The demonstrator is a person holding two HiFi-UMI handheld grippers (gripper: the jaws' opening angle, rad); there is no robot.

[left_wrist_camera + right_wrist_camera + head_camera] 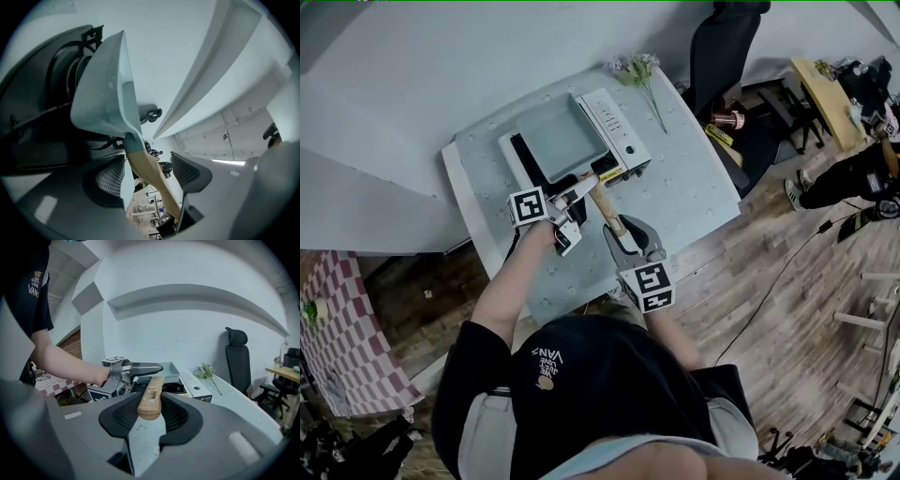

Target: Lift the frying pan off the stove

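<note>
A square pale green frying pan (562,136) sits on the white stove (619,131), its wooden handle (606,208) pointing toward me. My left gripper (578,194) is at the handle's root. In the left gripper view its jaws (150,176) stand open, with the handle (147,166) running between them and the pan (105,93) close ahead. My right gripper (623,239) is at the handle's free end. In the right gripper view it (150,417) is shut on the handle's tip (151,399), both pads against the wood.
The stove stands on a speckled grey table (694,187) against a white wall. Artificial flowers (639,75) lie at its far corner, and a black office chair (722,56) stands behind it. To the right are wooden floor (787,281) and a cable.
</note>
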